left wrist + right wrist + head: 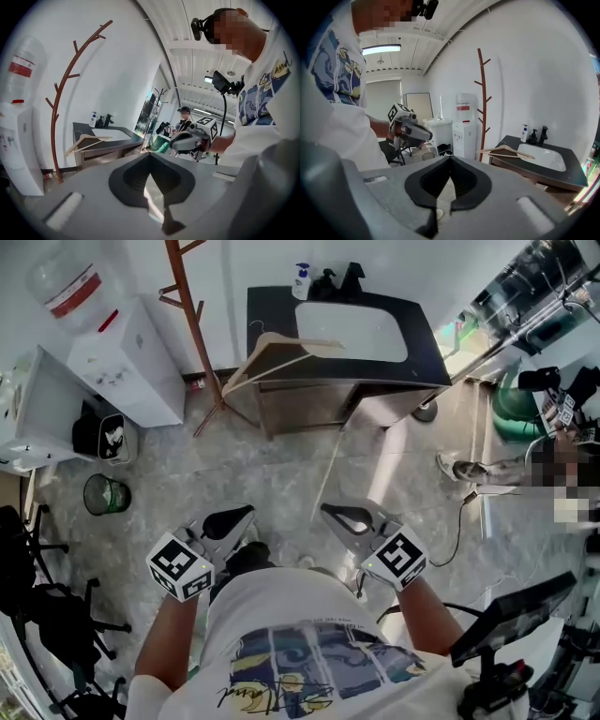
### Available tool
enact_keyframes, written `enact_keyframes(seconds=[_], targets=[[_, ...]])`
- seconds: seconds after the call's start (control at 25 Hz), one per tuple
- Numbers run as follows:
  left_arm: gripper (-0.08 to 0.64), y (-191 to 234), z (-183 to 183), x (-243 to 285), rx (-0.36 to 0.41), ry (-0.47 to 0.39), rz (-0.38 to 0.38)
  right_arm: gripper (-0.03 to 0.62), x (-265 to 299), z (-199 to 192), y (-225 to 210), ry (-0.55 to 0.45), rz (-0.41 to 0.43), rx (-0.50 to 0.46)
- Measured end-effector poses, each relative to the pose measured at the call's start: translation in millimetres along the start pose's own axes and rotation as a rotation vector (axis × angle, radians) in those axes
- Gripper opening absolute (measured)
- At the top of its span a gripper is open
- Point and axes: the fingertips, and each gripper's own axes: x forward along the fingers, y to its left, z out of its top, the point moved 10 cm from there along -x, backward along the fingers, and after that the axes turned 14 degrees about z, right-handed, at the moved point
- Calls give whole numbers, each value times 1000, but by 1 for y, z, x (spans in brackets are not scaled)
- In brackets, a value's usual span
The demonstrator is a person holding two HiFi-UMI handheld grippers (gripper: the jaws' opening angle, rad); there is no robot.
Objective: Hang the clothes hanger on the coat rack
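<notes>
The person stands in the middle of the room with both tools held low, close to the waist and well apart from anything else. The left gripper (240, 515) has its jaws pressed together on nothing, and the right gripper (339, 514) is the same: tips closed, only floor showing through the hollow behind them. The wooden clothes hanger (314, 343) lies at about twelve o'clock from the person, flat on the left end of the black vanity counter (272, 306). One shoulder sticks out past the counter's edge, and the other reaches toward the white sink (352, 329). The brown coat rack (189, 306) stands at roughly eleven o'clock, just beside that counter's left side, its pegs bare. A white water dispenser (127, 357) sits further round at ten o'clock, against the wall.
</notes>
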Motion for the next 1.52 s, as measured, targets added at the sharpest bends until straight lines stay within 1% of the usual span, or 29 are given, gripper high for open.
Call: enact_keyframes(seconds=[0.08,0.2,0.32,0.48,0.6,0.72,0.84,1.04,1.2,1.36,1.52], targets=[[0,19,8,1,-2,2,-17,2,15,10,-6,9,-9,5],[0,47,12,4,-7,10,-37,2,36,8,-13,26,-33,34],[0,78,9,5,-27,23,-44,2,62,14,-18,8,-50,62],[2,121,8,8,-68,29,-31,29,89,26,-23,-13,-85,81],[5,141,2,16,-94,36,-13,50,94,28,-24,-1,-86,106],[51,160,0,34,-127,45,2,58,96,26,-37,5,-84,136],[96,182,-4,53,-184,62,30,69,101,25,-55,4,-72,152],[133,230,-13,86,-315,78,104,80,115,31,-88,-1,-46,151],[162,269,-19,121,-385,117,145,92,125,40,-120,10,-26,155],[209,308,-29,162,-481,140,165,93,127,40,-153,36,-28,191],[216,346,-41,203,-607,118,159,92,121,28,-178,71,-58,241]])
